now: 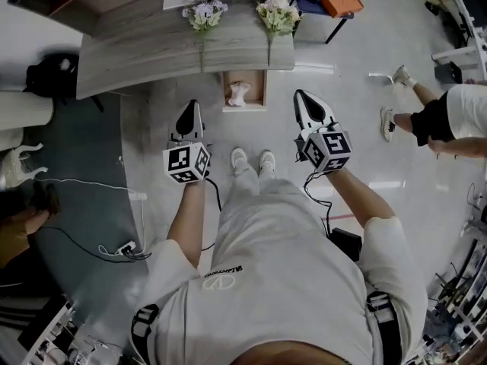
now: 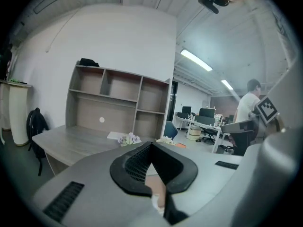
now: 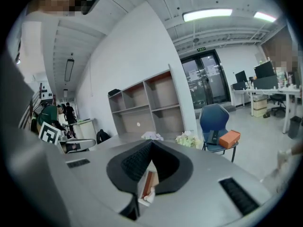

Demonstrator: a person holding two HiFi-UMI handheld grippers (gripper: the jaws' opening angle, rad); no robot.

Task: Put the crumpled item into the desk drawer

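Purple flowers and white flowers top the desk.

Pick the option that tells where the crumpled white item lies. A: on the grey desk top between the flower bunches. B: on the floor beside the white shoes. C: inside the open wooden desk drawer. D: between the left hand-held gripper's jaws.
C: the head view shows the crumpled white item lying inside the open wooden desk drawer.
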